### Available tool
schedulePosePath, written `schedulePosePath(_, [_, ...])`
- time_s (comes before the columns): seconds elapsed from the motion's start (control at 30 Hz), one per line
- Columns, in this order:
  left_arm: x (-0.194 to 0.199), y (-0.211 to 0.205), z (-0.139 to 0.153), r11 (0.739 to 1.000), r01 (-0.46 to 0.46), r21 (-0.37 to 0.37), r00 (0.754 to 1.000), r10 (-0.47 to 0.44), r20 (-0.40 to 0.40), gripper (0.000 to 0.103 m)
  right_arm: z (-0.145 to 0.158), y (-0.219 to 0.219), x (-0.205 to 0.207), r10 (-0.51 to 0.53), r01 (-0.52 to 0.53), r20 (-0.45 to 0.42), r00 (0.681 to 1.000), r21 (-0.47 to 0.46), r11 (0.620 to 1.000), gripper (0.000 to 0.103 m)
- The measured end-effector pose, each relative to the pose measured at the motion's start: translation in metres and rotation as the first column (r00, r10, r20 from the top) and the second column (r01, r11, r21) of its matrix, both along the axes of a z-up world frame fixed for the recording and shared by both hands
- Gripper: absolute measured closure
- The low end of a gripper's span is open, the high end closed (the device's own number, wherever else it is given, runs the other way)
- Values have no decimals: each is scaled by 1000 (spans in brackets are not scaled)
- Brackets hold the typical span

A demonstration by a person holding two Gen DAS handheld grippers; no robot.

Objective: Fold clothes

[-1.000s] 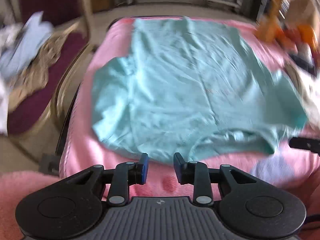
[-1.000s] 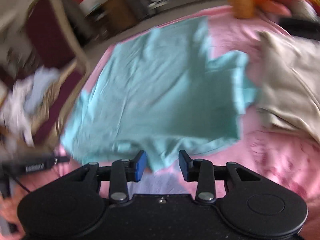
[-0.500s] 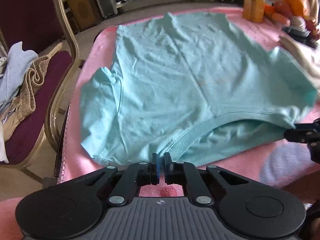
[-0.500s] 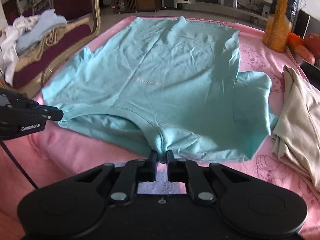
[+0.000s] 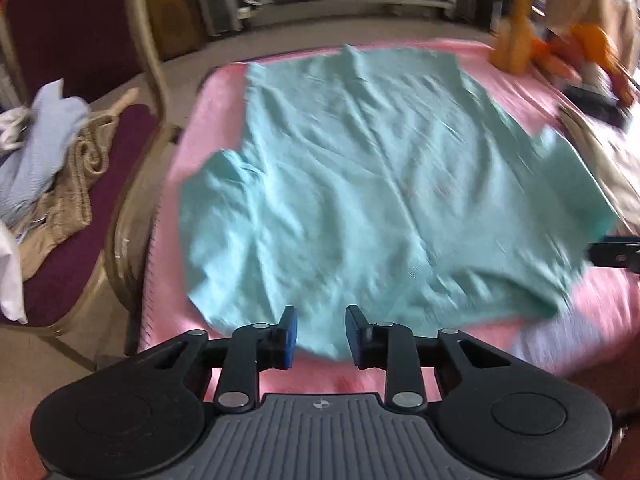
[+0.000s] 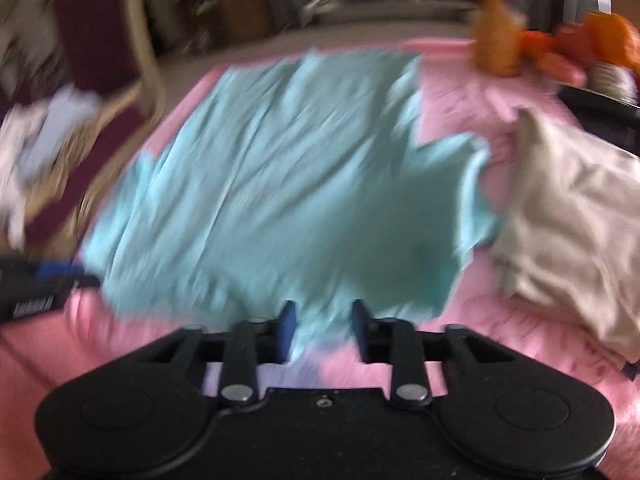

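Note:
A light teal T-shirt (image 5: pixel 380 200) lies spread flat on a pink cover (image 5: pixel 580 320), its neck end toward me. My left gripper (image 5: pixel 318 334) hangs over the shirt's near left edge. Its jaws are opening, and the cloth lies under the gap with no pad pressing on it. In the right wrist view the same shirt (image 6: pixel 280 200) fills the middle. My right gripper (image 6: pixel 324 330) is at the near edge, jaws opening, with a fold of teal cloth showing between the pads but not pinched. Both views are blurred.
A folded beige garment (image 6: pixel 568 216) lies to the right of the shirt. An orange bottle (image 5: pixel 514 36) and orange items stand at the far right corner. A maroon chair (image 5: pixel 132 184) at the left holds a heap of clothes (image 5: pixel 52 160).
Half a second ago both grippers were shut on the shirt's near edge. Now both stand with jaws apart and the edge lies loose on the cover. Both cameras have shifted and blurred.

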State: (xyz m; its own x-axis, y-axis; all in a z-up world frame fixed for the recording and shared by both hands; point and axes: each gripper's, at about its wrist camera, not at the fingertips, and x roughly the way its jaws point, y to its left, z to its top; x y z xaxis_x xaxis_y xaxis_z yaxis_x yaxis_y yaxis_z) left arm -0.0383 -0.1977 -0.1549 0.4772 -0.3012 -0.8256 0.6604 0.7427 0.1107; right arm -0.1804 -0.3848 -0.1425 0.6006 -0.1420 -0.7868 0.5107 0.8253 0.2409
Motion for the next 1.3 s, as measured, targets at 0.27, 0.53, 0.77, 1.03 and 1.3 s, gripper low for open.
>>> schedulePosePath(0.27, [0,-28,-43,984,43,174,999,-41,-17,77,-34,12,22,91,-105,-145,985,-89,991,83])
schedulePosePath(0.53, [-9,-23,-16,995,49,85,999,-49,-2,77,5,-37,-36,-147,142,69,987,74,987,75])
schedulePosePath(0.77, [-30,-68,-25,983,176,54,984,-174,-35,74,0,-125,-25,-416,414,-31,909,201,888,84])
schedulePosePath(1.03, [-27,-67,-42,988,143,51,988,-140,-68,70,-43,-131,-11,-512,513,-117,851,390,765,80])
schedulePosePath(1.3, [-28,-61,-46,991,133,29,989,-131,-67,69,-47,-136,-10,-626,609,-53,778,308,731,101])
